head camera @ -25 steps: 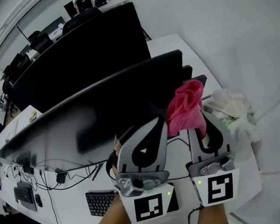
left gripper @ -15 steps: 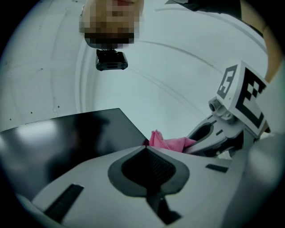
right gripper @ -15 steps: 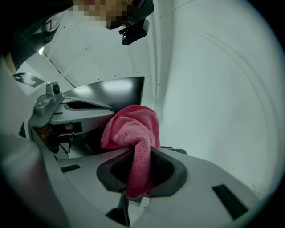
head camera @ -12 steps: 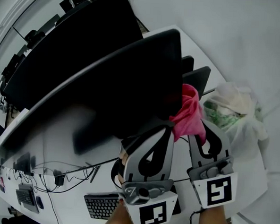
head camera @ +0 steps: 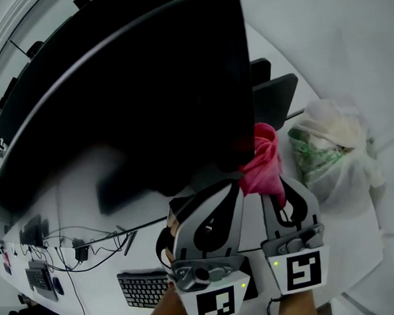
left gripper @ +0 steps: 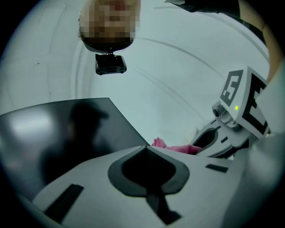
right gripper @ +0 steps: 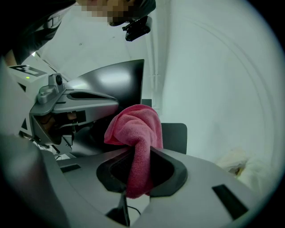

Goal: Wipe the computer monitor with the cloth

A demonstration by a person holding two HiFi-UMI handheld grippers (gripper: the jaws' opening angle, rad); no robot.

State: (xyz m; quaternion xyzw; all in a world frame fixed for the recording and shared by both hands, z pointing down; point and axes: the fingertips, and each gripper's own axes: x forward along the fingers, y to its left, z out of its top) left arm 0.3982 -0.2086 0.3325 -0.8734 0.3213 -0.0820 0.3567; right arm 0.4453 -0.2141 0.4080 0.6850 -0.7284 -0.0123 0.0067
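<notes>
The black computer monitor (head camera: 141, 97) fills the upper left of the head view, its dark screen facing me. A pink cloth (head camera: 262, 165) bunches against the screen's lower right corner, pinched in my right gripper (head camera: 279, 189). In the right gripper view the cloth (right gripper: 136, 129) sticks up out of the shut jaws (right gripper: 140, 153), with the monitor (right gripper: 116, 84) behind. Just left of it, below the screen's bottom edge, my left gripper (head camera: 230, 185) is shut and holds nothing. The left gripper view shows its closed tips (left gripper: 146, 147), the screen (left gripper: 67, 133) and a strip of cloth (left gripper: 176, 148).
A white plastic bag (head camera: 334, 152) of crumpled stuff lies right of the cloth. Two small dark panels (head camera: 275, 98) stand behind the monitor. A keyboard (head camera: 142, 287) and loose cables (head camera: 78, 243) lie on the white desk (head camera: 352, 236). Another monitor (head camera: 30, 57) stands at the far left.
Both grippers have come closer to the monitor, which now looms larger. The cloth has gone from in front of the far panels to the screen's lower right corner.
</notes>
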